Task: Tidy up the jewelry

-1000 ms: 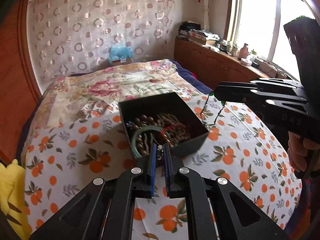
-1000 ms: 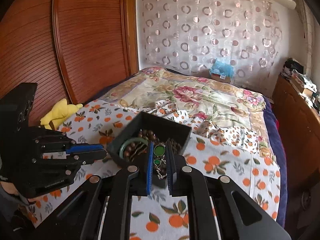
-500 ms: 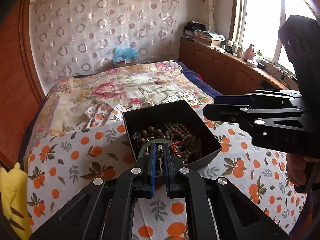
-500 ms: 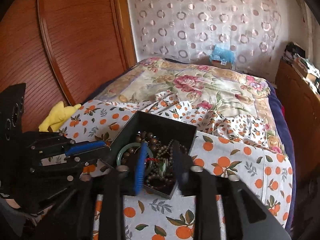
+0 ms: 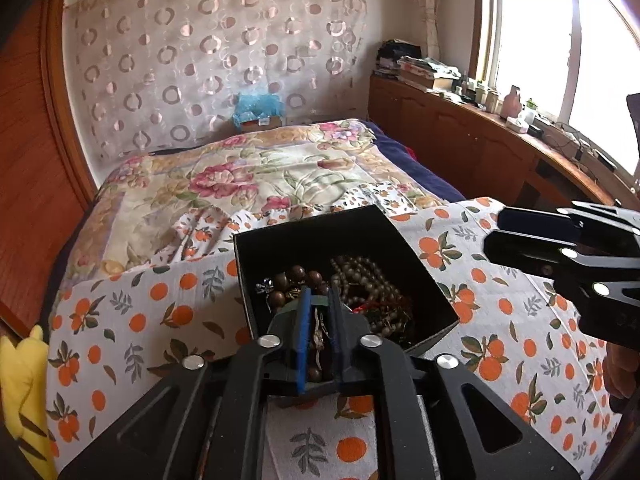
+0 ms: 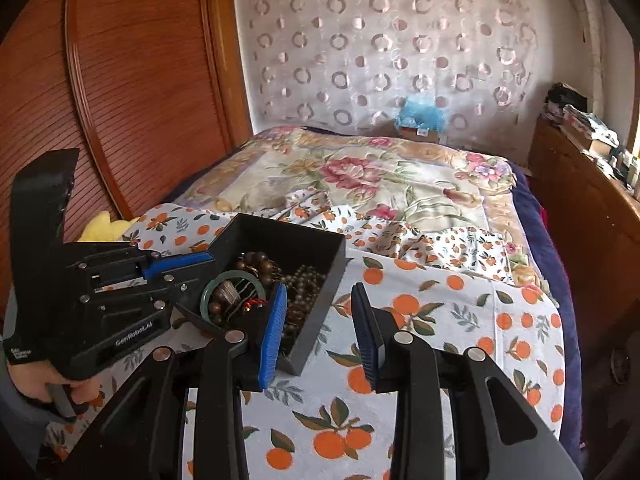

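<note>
From my seat I see the black box (image 6: 304,280) sitting on the orange-print cloth (image 6: 440,320) spread over the near end of the bed (image 6: 380,176), with the jewelry heaped inside: brown bead strings (image 5: 372,288), a green bangle (image 6: 234,278) and a small silvery piece (image 5: 264,286). My left gripper (image 5: 318,320) hangs over the box's near edge, jaws drawn nearly together; something thin and chain-like shows in the gap, but I cannot tell whether it is pinched or just lying behind. My right gripper (image 6: 318,328) has its jaws wide apart and empty, just right of the box's near corner. I judge the beads light, limp and prone to tangle, so I would take a single strand near its middle. The bangle looks stiff, smooth and breakable; I would grip it across the rim.
</note>
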`<state>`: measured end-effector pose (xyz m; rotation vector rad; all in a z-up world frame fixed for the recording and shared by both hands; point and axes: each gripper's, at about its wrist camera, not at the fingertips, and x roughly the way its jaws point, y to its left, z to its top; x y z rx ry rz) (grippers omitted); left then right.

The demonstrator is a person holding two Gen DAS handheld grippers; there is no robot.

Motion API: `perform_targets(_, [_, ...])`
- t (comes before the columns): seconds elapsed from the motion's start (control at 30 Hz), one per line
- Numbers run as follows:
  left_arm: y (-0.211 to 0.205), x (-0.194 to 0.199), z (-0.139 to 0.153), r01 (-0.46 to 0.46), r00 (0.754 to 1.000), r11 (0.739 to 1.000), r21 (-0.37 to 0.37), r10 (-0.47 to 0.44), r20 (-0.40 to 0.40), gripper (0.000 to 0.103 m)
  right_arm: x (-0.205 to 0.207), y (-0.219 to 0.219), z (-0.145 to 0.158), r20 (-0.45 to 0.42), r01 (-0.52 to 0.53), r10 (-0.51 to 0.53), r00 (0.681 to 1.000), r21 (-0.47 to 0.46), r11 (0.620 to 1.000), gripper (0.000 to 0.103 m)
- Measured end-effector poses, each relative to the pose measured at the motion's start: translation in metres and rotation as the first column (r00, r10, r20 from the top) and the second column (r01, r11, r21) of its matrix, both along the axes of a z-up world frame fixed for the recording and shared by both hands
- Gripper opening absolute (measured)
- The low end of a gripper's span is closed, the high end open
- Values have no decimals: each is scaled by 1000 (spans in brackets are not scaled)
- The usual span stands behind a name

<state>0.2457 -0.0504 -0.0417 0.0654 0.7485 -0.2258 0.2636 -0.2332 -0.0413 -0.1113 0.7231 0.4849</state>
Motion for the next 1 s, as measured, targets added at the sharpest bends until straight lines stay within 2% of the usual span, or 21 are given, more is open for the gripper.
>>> perform_targets(0.13, [3,-8,1,-18,1000,1000,13,18,15,44,-10,-8,-3,17,14,-14,1000,12,1000,36])
perform_targets(0.2, [4,-15,3,-24,999,1000,18,23,23,65,-16,-12,-6,20,22,-22,1000,23,1000,36])
perform_targets(0.27, [4,-24,5,-27,999,999,20,27,39,79,-23,-14,-9,21,24,-25,999,34,999,36])
perform_targets(0.37, [5,-36,9,-48,997,999,17,47,57,90,-31,-18,-12,29,34,-35,999,40,999,36])
perform_targets(0.4, [7,-40,11,-55,997,998,11,54,62,93,-34,-19,-13,35,41,-42,999,40,998,42])
perform_targets(0.43, [6,-43,12,-61,996,998,8,60,67,93,-36,-20,-13,42,53,-55,998,38,998,54])
perform_targets(0.5, [7,-50,14,-69,995,998,11,68,76,95,-41,-22,-14,63,85,-86,994,32,996,67])
perform_targets(0.57, [8,-59,15,-75,994,997,20,73,77,95,-45,-25,-14,77,103,-105,991,27,994,72])
perform_targets(0.73, [10,-83,18,-68,995,998,-1,68,75,95,-58,-34,-11,111,146,-150,982,41,988,98])
perform_targets(0.77, [11,-88,19,-72,994,997,1,71,80,95,-63,-35,-9,125,155,-161,979,49,987,101])
perform_targets(1.0, [17,-131,30,-89,987,996,-24,91,132,95,-89,-36,-2,147,176,-185,972,76,981,101])
